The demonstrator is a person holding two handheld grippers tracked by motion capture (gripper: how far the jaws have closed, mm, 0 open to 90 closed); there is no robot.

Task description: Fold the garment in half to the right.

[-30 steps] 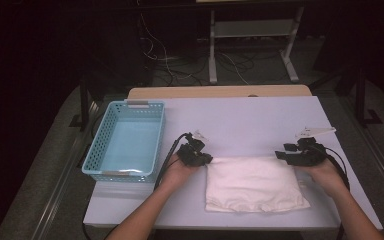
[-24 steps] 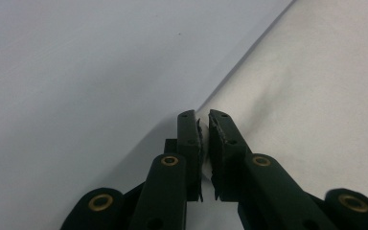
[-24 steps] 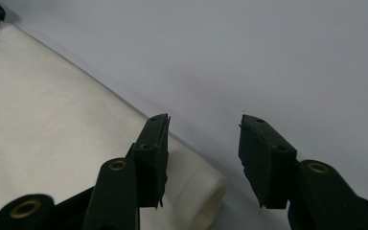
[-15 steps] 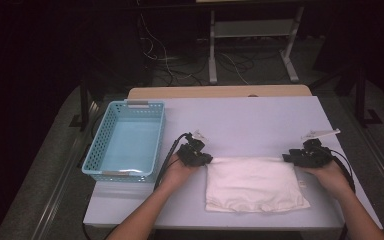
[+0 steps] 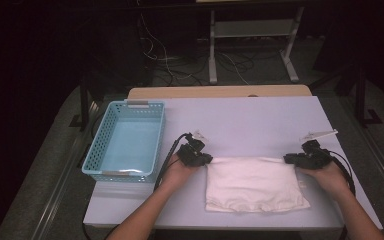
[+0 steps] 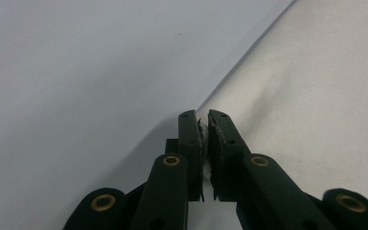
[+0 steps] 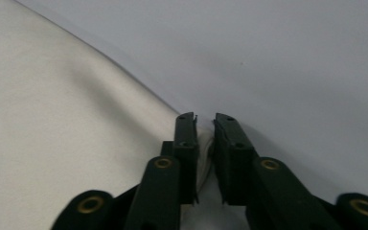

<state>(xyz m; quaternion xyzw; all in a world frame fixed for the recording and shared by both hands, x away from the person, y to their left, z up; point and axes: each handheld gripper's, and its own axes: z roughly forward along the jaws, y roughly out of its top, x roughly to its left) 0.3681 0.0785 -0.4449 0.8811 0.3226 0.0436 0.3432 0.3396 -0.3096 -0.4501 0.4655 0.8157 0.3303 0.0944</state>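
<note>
A folded white cloth [image 5: 252, 184] lies flat on the pale table [image 5: 250, 125], near its front edge. My left gripper [image 5: 206, 159] is at the cloth's far left corner, shut on the cloth [image 6: 316, 96], whose edge shows pinched between the jaws in the left gripper view [image 6: 204, 125]. At the far right corner sits my right gripper [image 5: 289, 159], whose jaws have just been closing. In the right gripper view [image 7: 205, 125] a fold of the cloth [image 7: 52, 120] is squeezed between the two pads, so it is shut on the cloth.
A light blue plastic basket [image 5: 127, 138] stands on the table's left side, close to my left hand. A wooden board edge [image 5: 220, 92] runs along the table's far side. Cables and a metal stand [image 5: 252, 45] are on the dark floor beyond.
My right gripper has shifted slightly right and toward the cloth's far right corner and closed on it. The left gripper has stayed put on its corner.
</note>
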